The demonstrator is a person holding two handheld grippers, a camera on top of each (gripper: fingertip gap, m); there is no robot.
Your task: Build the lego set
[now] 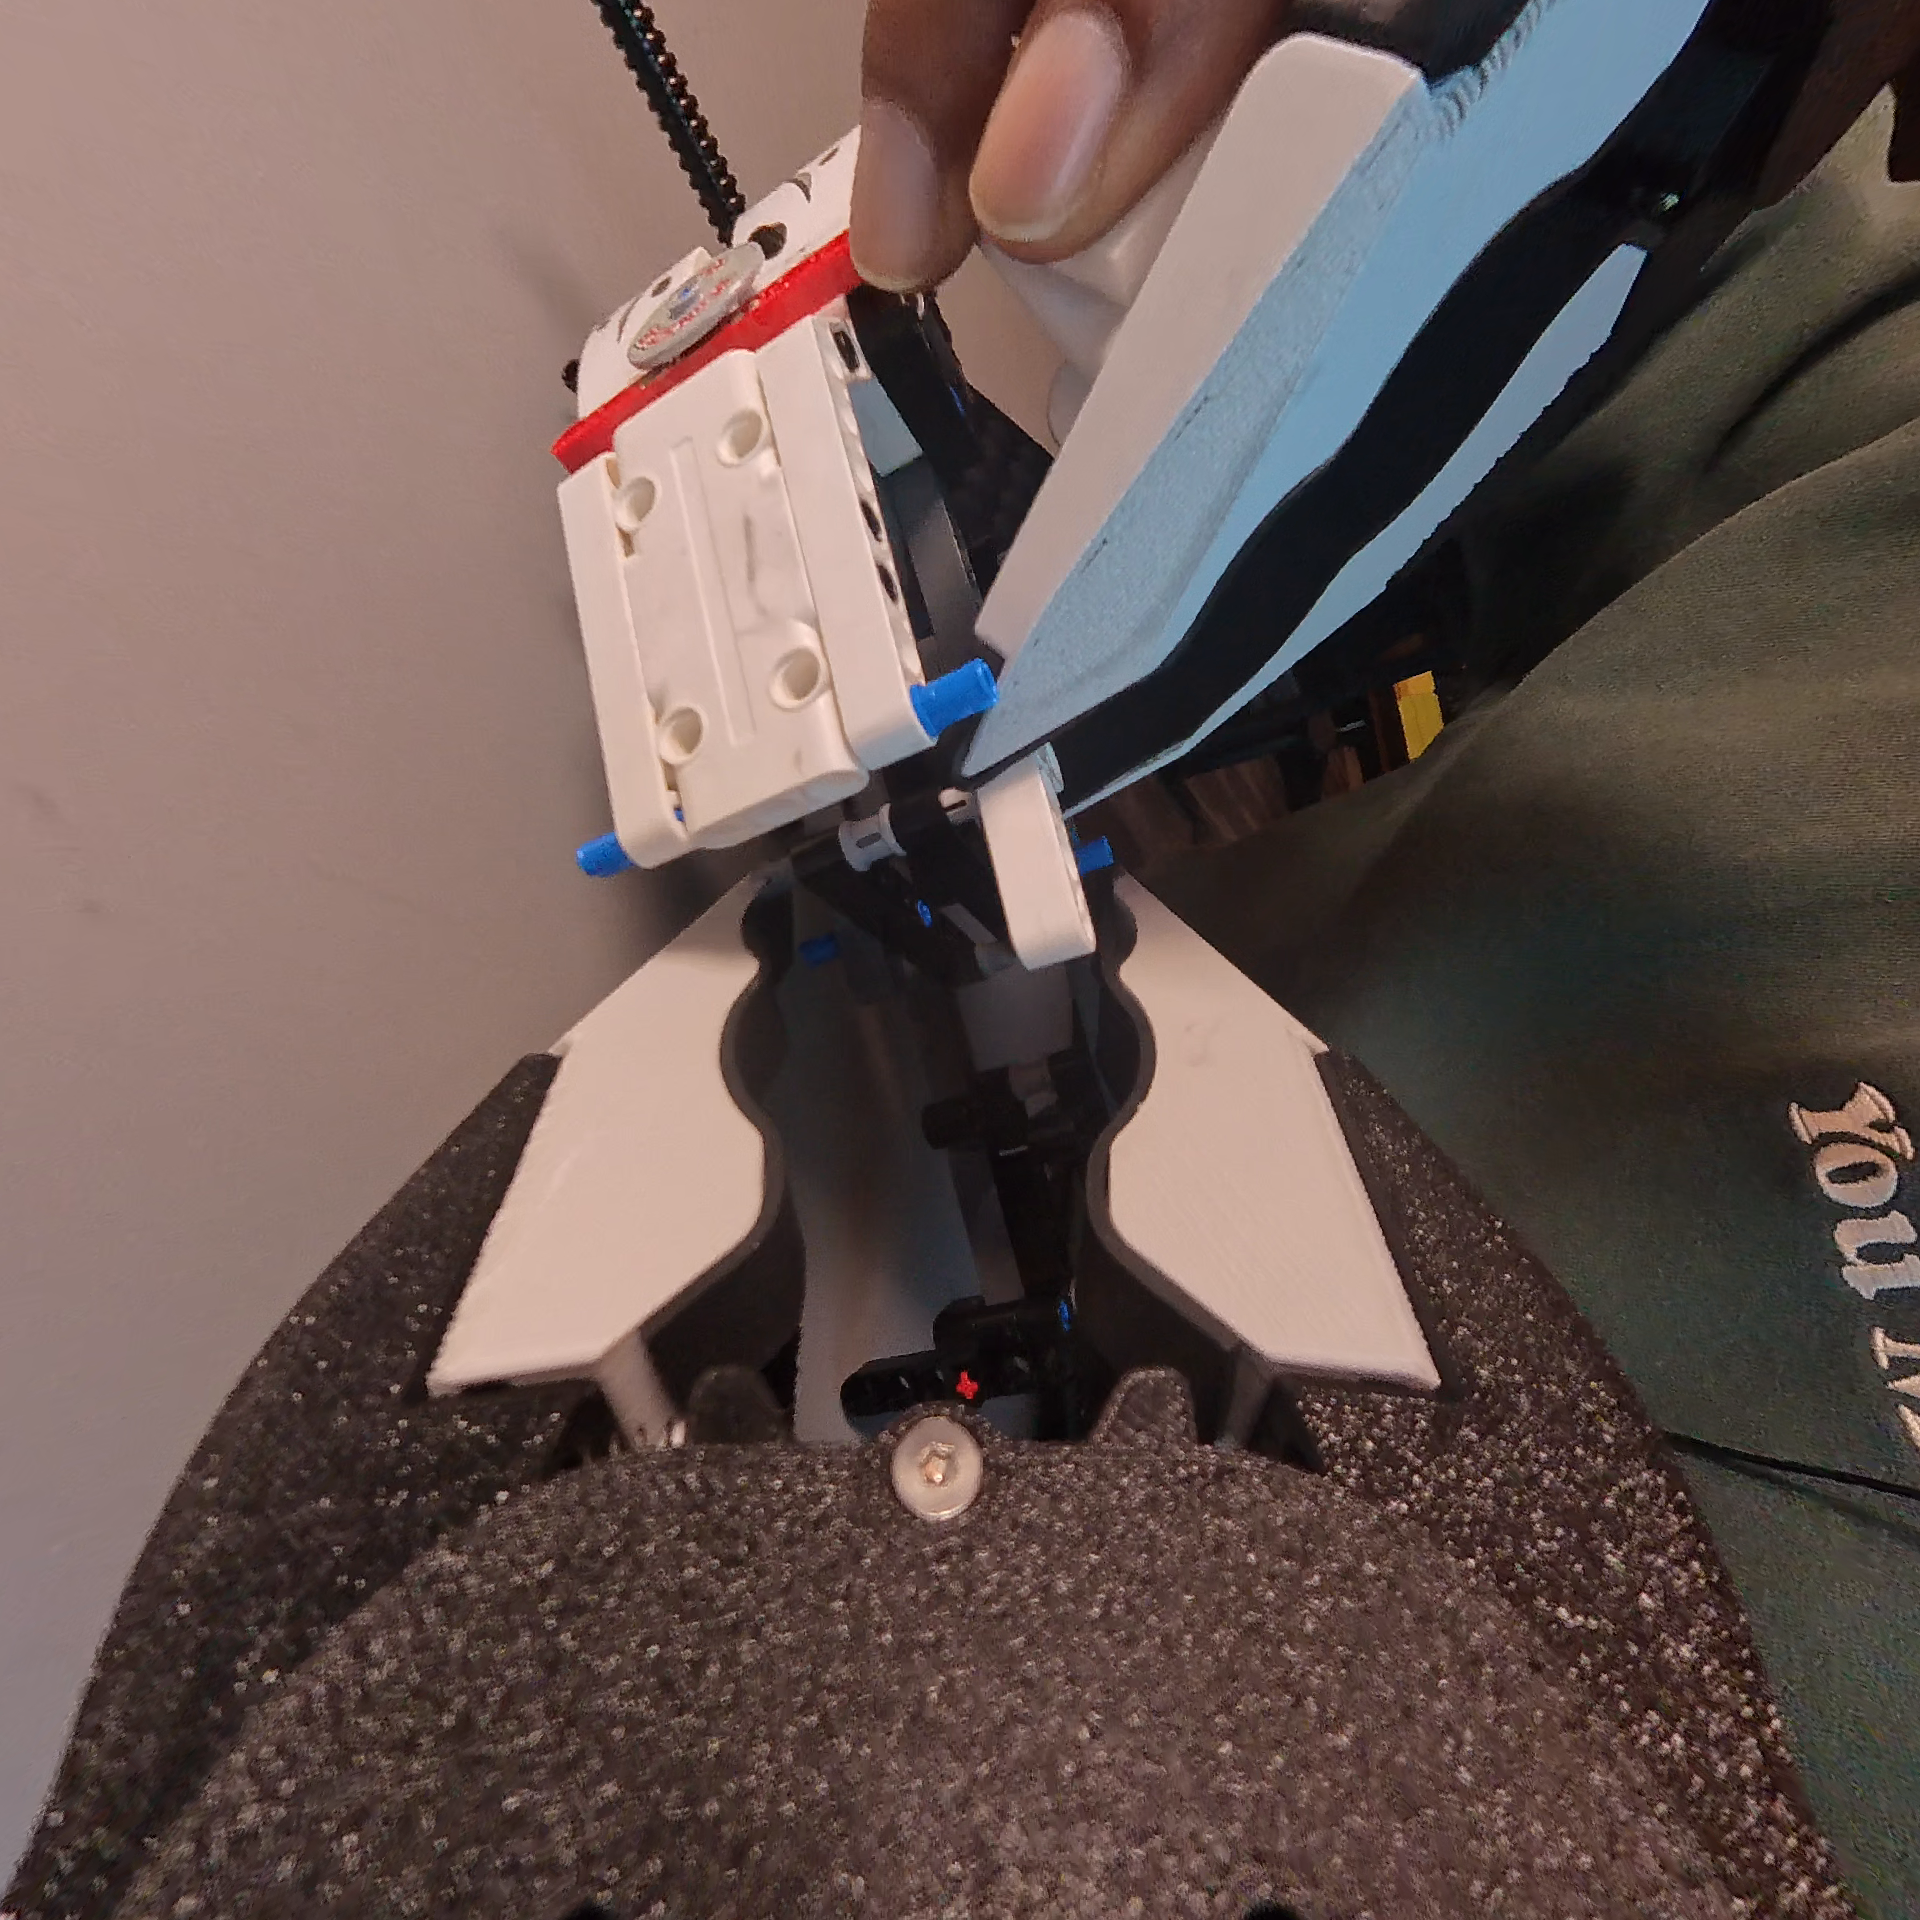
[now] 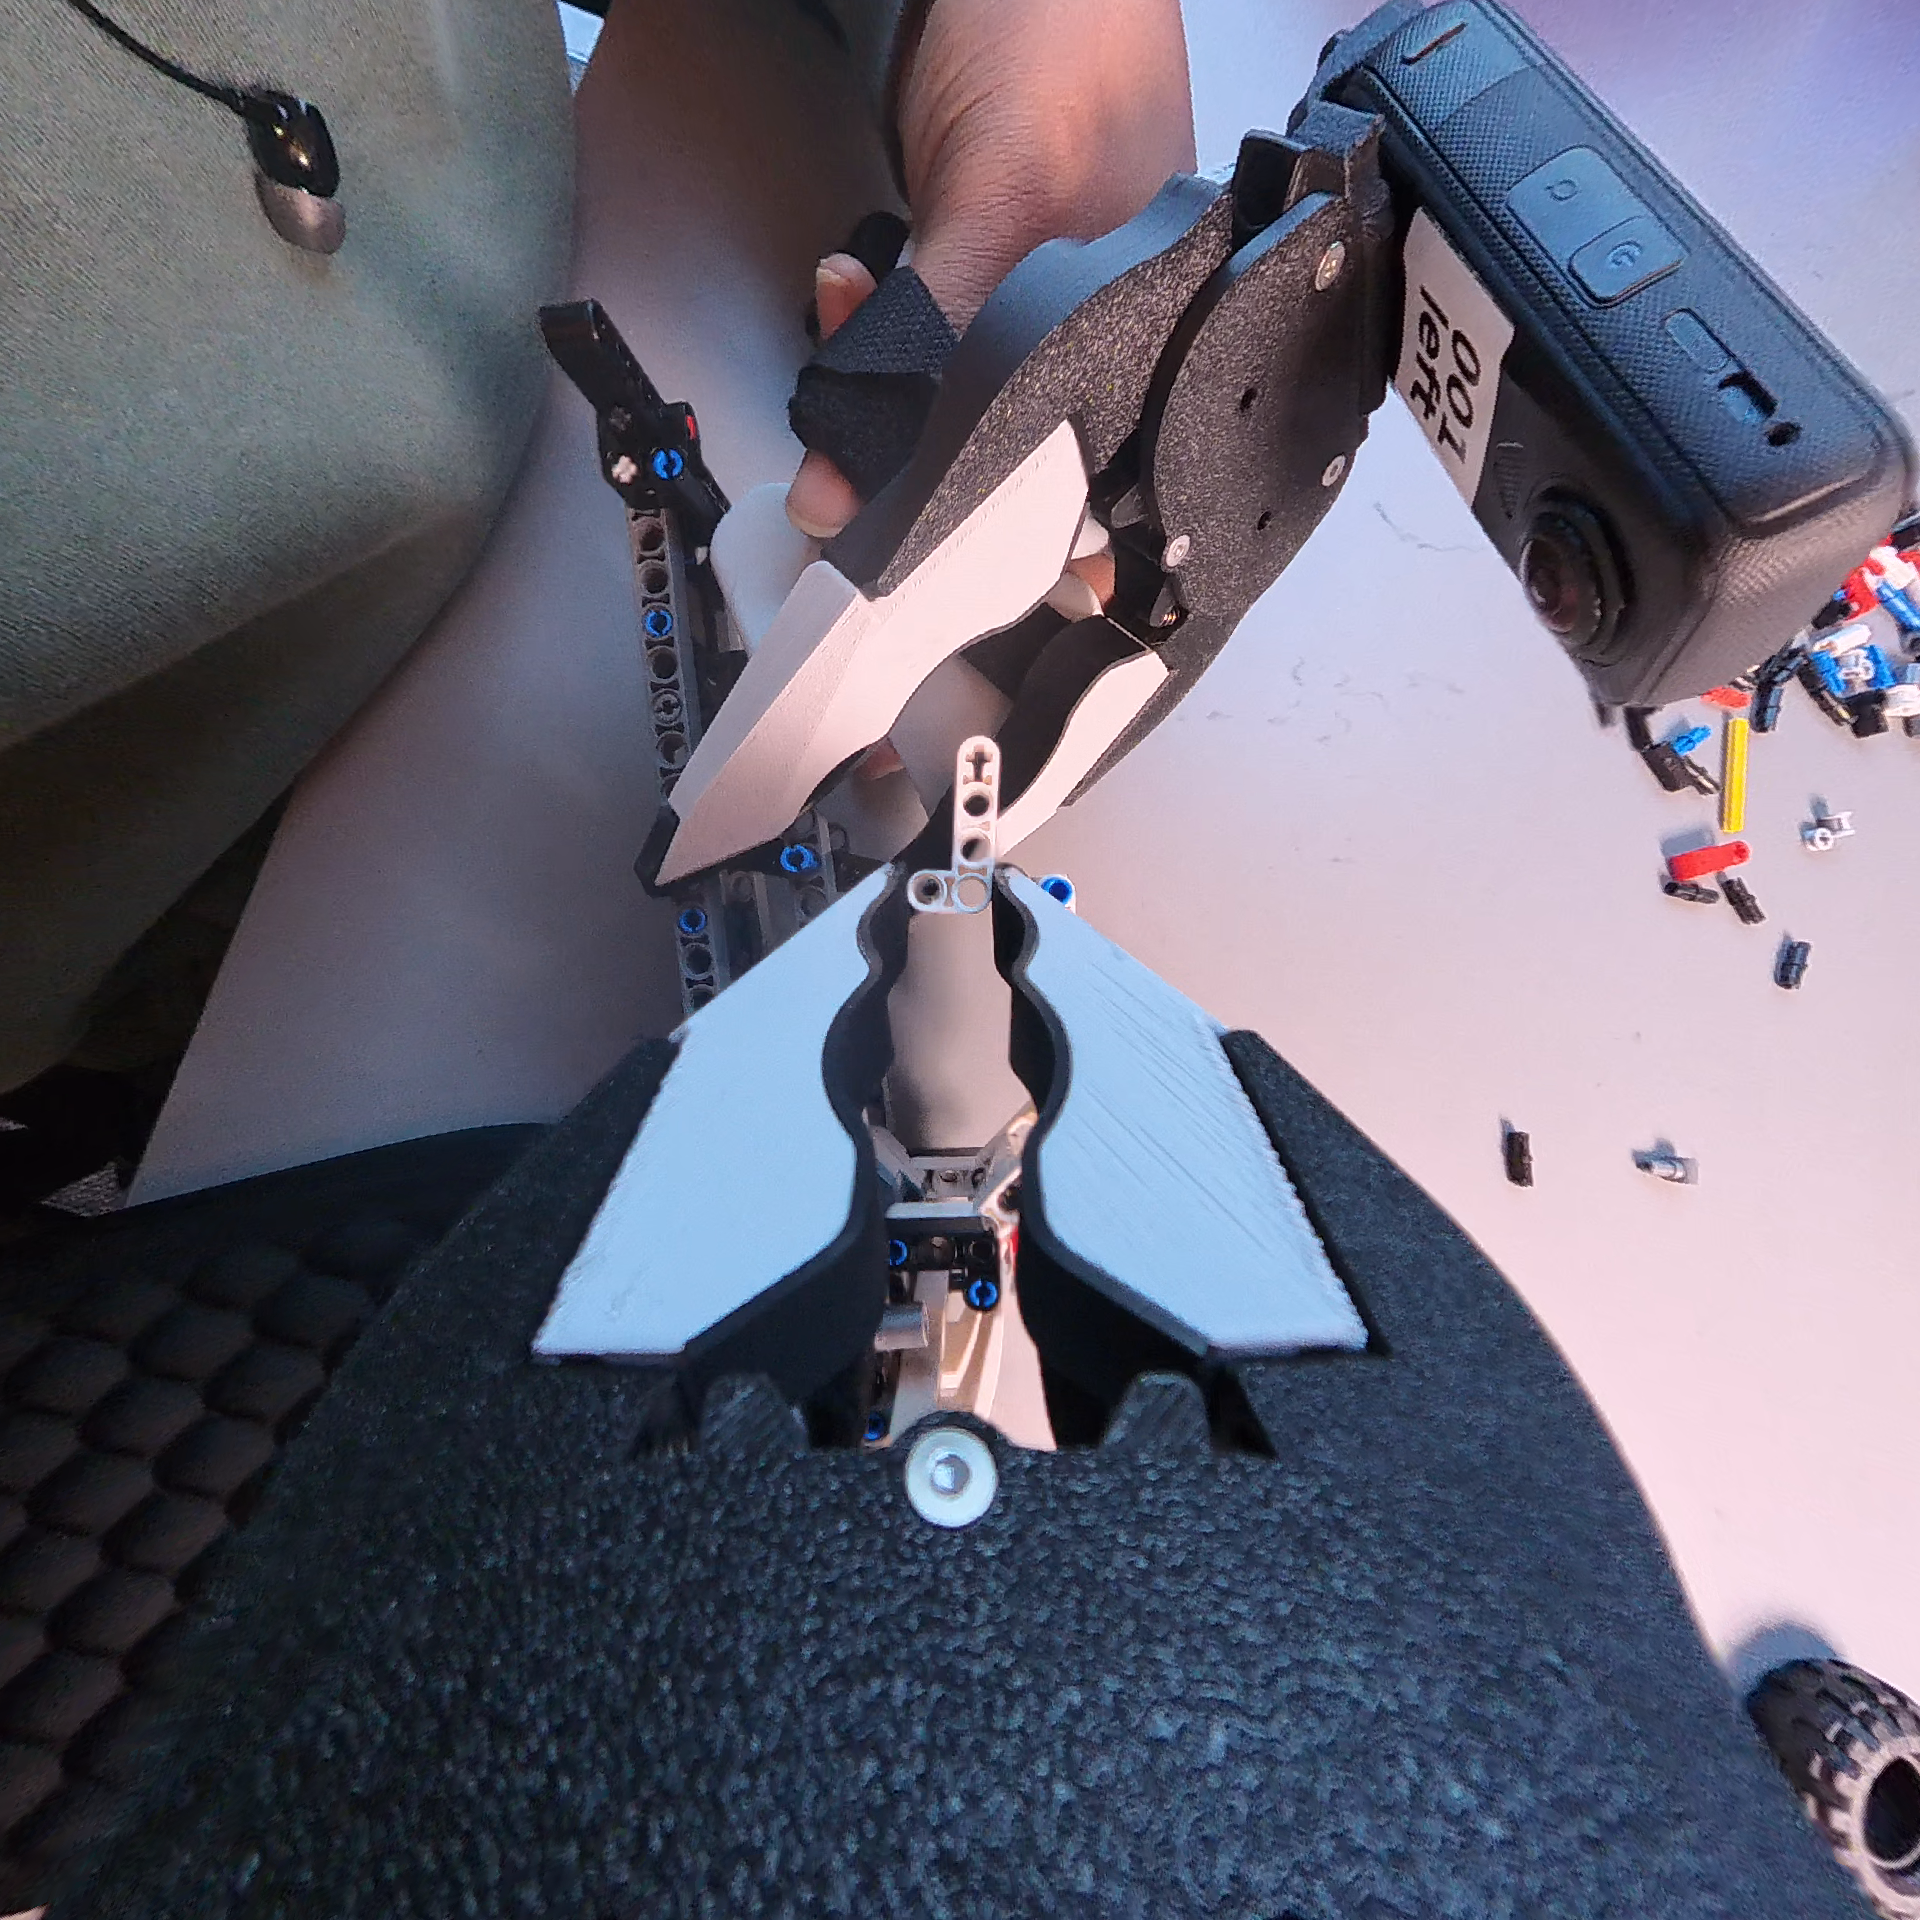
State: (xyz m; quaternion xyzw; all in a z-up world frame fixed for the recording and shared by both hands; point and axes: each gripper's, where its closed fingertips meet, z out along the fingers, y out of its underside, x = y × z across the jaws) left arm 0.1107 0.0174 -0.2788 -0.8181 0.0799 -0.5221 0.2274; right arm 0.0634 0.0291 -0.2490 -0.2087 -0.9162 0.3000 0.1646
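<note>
My left gripper [image 1: 935, 925] is shut on the lego model [image 1: 727, 623], a black and grey beam frame with white panels, a red plate and blue pins, held up in the air. My right gripper [image 2: 951, 883] is shut on a small white L-shaped beam [image 2: 975, 821]. In the left wrist view the right gripper [image 1: 997, 748] comes in from the upper right, and the white beam [image 1: 1039, 883] sits against the model's right side beside a blue pin. In the right wrist view the left gripper [image 2: 847, 831] and the model's grey beam [image 2: 660, 623] lie just beyond my fingertips.
Loose lego pieces [image 2: 1714, 821], among them a yellow axle [image 2: 1733, 774] and a red pin [image 2: 1709, 860], lie scattered on the white table [image 2: 1351, 1039] at the right. A black tyre [image 2: 1860, 1787] sits at the bottom right. A person's hand [image 1: 997, 135] and green sweatshirt [image 1: 1558, 935] are close by. One gripper's finger ends stand about 5 centimeters off the other's.
</note>
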